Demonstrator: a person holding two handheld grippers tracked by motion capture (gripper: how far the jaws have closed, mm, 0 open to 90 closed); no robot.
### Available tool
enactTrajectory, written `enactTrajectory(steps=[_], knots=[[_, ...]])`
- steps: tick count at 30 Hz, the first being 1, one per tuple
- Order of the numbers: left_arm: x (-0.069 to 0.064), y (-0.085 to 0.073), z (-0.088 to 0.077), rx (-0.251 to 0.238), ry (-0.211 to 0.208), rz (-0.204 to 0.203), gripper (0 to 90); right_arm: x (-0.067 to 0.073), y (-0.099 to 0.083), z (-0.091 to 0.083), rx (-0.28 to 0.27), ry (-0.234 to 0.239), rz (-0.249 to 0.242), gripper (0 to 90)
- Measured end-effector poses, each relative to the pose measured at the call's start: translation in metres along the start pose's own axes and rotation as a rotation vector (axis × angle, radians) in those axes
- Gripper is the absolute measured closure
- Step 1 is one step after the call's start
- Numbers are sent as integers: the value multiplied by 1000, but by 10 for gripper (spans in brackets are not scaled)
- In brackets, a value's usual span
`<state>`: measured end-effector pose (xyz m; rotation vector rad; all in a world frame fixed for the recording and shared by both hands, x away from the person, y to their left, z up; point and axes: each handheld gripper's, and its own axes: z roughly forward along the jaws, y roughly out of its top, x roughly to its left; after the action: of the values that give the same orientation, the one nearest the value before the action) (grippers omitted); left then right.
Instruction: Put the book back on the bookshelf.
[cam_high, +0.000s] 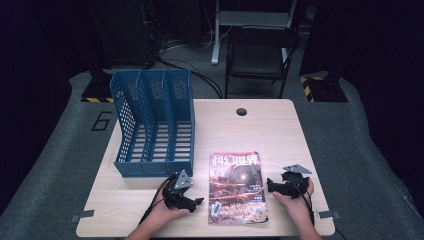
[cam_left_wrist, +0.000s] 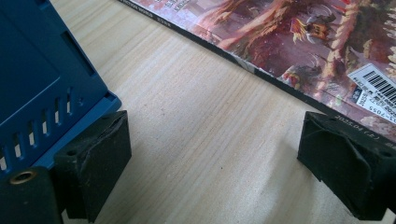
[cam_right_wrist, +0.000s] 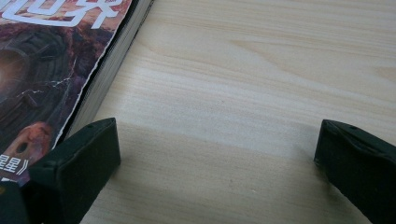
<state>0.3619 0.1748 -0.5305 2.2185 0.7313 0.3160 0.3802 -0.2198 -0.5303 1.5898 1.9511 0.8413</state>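
Your left claw (cam_high: 192, 201) stood with its jaws wide and nothing between them, low over the pale wooden surface (cam_high: 280, 130), its pads (cam_left_wrist: 95, 161) bracketing bare wood in the left gripper view. Your right claw (cam_high: 274, 186) was likewise spread and empty, one pad (cam_right_wrist: 77, 170) close against the page edge of the glossy magazine with the red illustrated cover (cam_high: 237, 187). That magazine lay flat between your two hands, its long axis running away from you, spine toward your left claw and open pages toward your right. Both claws sat just beside it, the right looking slightly nearer its edge, so either could likely take a side without much travel. Beyond your left claw, the blue perforated plastic file rack with three slots (cam_high: 155, 122) rested on the surface's far left part, its open front facing you, near the magazine but apart from it. Behind the surface, a dark metal-framed chair (cam_high: 260, 57) stood on the grey floor in a dim room.
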Motion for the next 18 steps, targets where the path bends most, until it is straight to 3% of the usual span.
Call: enactTrajectory(steps=[10,16,18], knots=[[0,0,-1,13,6,4,103,-1,0,0,-5,8,-7,14],[-2,0,0,-3,25,-25,119,0,0,-5,-7,21,-21,117],[-3,1,-2,15,27,-31,136,-1,0,-7,-4,43,-43,164]])
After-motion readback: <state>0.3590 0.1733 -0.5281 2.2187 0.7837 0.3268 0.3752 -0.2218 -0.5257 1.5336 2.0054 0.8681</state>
